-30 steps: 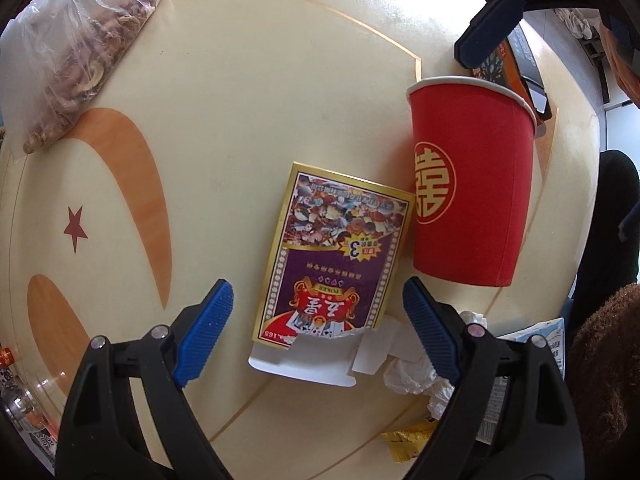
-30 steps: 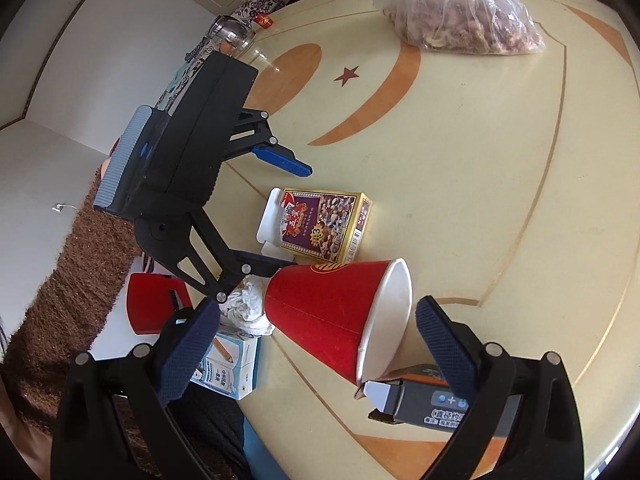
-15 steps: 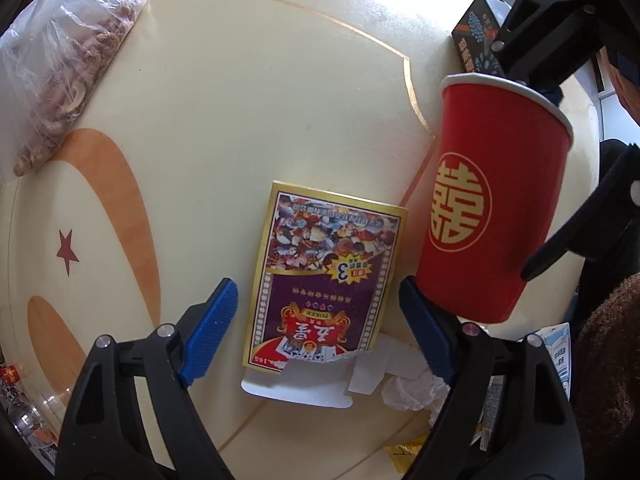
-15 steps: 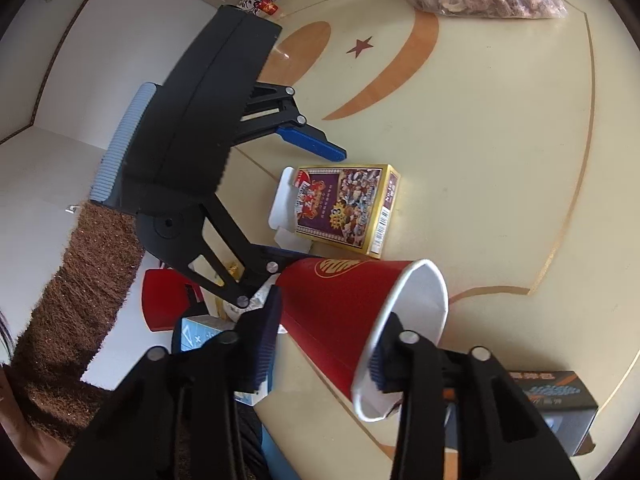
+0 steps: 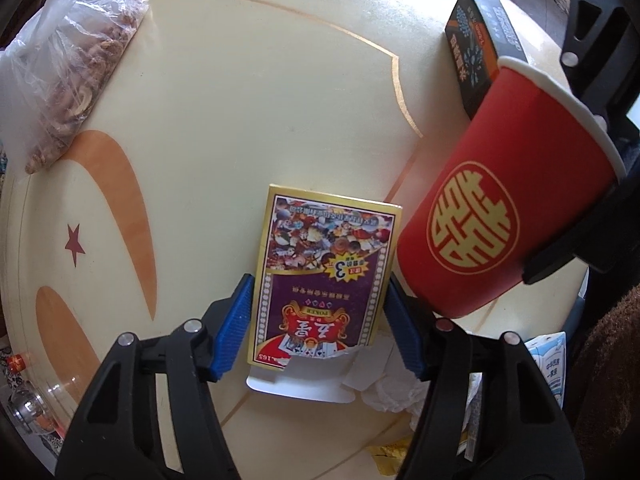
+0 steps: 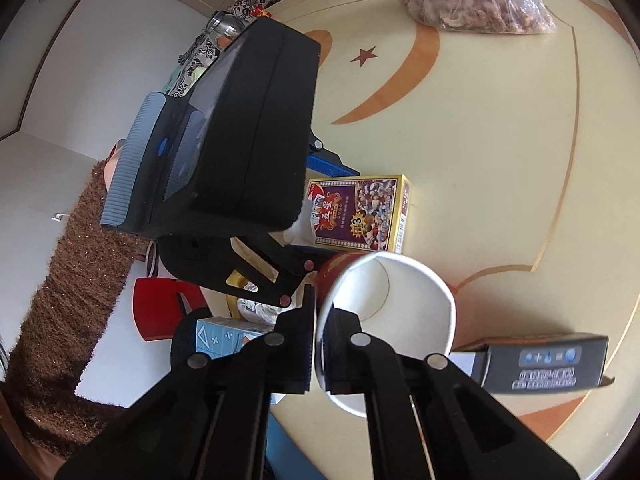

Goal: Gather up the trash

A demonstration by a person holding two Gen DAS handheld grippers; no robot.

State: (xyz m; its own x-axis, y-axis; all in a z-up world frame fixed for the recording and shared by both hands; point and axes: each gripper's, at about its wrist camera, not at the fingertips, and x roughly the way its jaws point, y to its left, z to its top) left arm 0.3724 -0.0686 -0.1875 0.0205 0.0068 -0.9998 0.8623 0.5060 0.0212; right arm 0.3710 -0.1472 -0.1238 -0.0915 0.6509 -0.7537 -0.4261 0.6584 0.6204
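Observation:
A yellow and purple playing-card box (image 5: 324,280) lies flat on the cream round table (image 5: 240,100), its torn white flap toward me. My left gripper (image 5: 318,326) has closed on the box's two long sides. My right gripper (image 6: 318,344) is shut on the rim of a red paper cup (image 6: 394,312), one finger inside and one outside, and holds it tilted above the table. The cup (image 5: 508,224) shows beside the card box in the left wrist view. The card box (image 6: 360,212) also shows in the right wrist view.
A clear bag of nuts (image 5: 76,84) lies at the far left. A dark carton (image 5: 480,44) lies beyond the cup. Crumpled white tissue (image 5: 388,392), a yellow wrapper (image 5: 388,456) and a small milk carton (image 5: 550,360) sit near the table's edge. A red stool (image 6: 164,308) stands below.
My right gripper closed on the cup's rim and lifted and tilted it. My left gripper moved forward and closed on the card box.

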